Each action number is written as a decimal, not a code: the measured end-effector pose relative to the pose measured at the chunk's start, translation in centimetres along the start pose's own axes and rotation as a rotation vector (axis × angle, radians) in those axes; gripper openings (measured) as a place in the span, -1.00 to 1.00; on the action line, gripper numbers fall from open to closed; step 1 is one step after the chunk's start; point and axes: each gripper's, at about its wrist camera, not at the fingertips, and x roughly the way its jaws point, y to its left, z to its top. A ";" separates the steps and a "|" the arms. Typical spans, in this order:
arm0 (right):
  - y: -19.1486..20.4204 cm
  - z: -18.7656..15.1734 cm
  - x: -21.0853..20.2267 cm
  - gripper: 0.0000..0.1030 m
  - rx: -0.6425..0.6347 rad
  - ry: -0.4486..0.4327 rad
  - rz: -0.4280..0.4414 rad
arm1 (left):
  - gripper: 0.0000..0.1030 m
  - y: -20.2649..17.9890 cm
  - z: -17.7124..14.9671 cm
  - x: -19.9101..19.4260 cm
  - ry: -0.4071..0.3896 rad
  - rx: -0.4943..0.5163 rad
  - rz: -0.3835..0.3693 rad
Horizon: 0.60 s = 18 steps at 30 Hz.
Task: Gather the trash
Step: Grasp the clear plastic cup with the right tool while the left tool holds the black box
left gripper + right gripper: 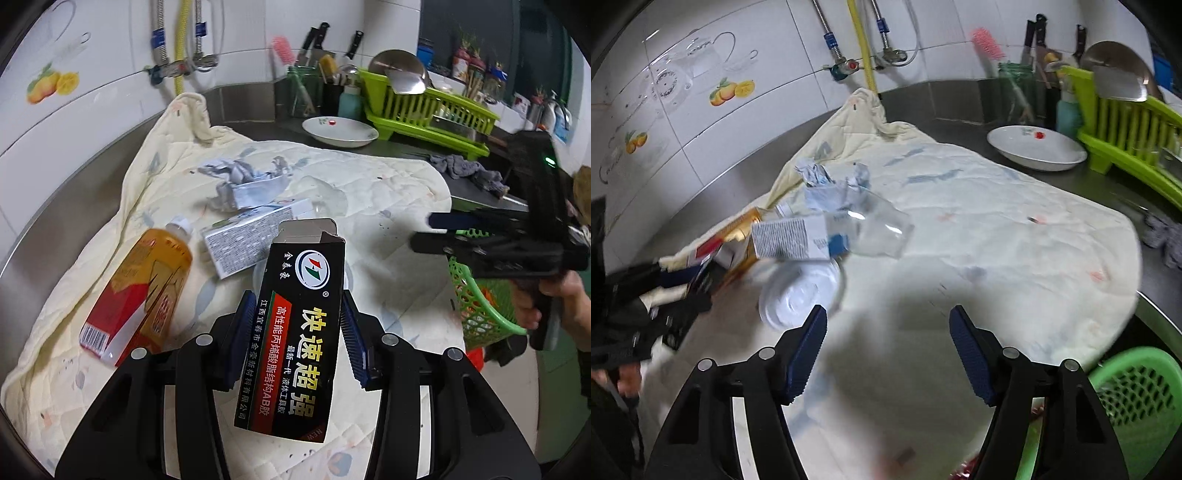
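left gripper holds a black glue box over a littered counter

the left gripper (299, 332) is clamped on a black glue box (295, 328), its blue pads pressing both long sides, the torn flap end pointing away. on the cream quilted cloth (369, 184) lie an amber drink bottle (147, 284), a white carton (251, 232) and crumpled paper (243, 181). the right gripper (888, 332) hovers with fingers spread, gripping nothing, near a white plastic lid (801, 291). a green mesh basket (1137, 398) sits at the counter's right edge.
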 end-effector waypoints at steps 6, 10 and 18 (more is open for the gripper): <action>0.7 2.9 2.7 0.17 0.031 -0.015 0.015 | -0.12 0.7 -1.0 -0.3 0.007 -0.013 0.006; 0.2 4.5 4.4 0.16 0.100 -0.011 0.048 | -0.12 0.9 -1.4 -0.5 0.009 -0.019 0.007; -1.5 6.6 7.7 0.09 0.244 0.018 0.075 | -0.12 0.9 -2.0 -0.4 0.020 -0.020 0.003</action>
